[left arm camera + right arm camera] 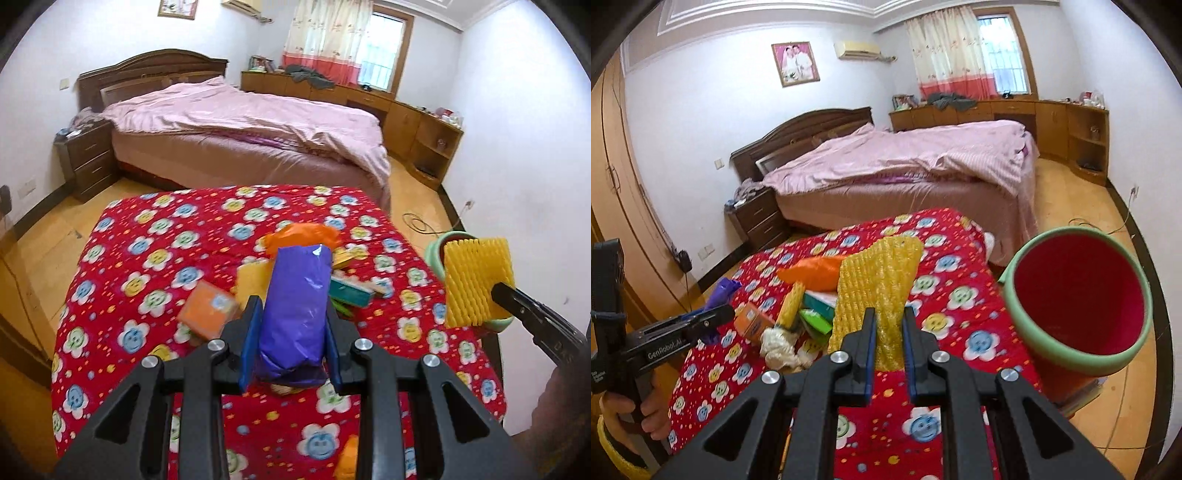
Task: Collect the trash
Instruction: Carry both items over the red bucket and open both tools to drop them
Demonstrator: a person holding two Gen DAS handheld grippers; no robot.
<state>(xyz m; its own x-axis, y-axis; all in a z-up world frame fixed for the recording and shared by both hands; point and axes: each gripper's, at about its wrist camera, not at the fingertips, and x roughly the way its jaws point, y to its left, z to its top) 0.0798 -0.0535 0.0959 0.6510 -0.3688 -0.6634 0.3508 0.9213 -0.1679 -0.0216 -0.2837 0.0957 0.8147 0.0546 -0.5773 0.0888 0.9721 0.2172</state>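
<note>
Left gripper clamps a purple wrapper between its blue pads, lifted above a table draped in a red flower-print cloth. Right gripper pinches a yellow foam net by its lower edge, the sheet standing upright past its fingertips. Just right of that gripper, a green-rimmed bin with a red inside tilts its mouth toward the camera. Below and ahead of both grippers, more trash lies heaped on the cloth: an orange bag, an orange box, a teal box and crumpled white paper. Beyond the table stands a bed under a pink cover, with a dark nightstand to its left and low wooden cabinets under a curtained window. A hand grips the left tool's handle.
</note>
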